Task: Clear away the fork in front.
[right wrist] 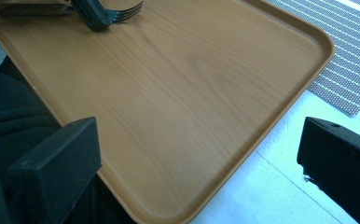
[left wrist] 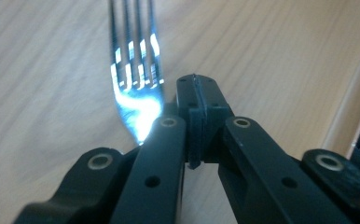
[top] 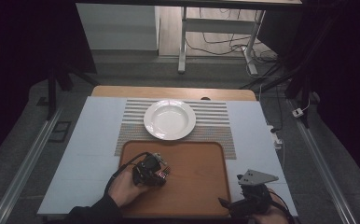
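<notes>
In the lower middle of the high view a wooden tray [top: 197, 186] lies on the white table [top: 89, 140], its far edge over a striped placemat [top: 215, 116] that carries an empty white plate [top: 169, 119]. The left gripper [top: 162, 173] sits low over the tray's left part, held by the left hand [top: 124, 186]. In the left gripper view its jaws are pressed together, and a metal fork [left wrist: 136, 79] lies just left of them on the tray, tines towards the top of the frame; whether the jaws pinch the fork cannot be told. The right gripper [top: 236, 198], at the lower right beside the tray's corner, has its jaws wide apart with nothing between them.
</notes>
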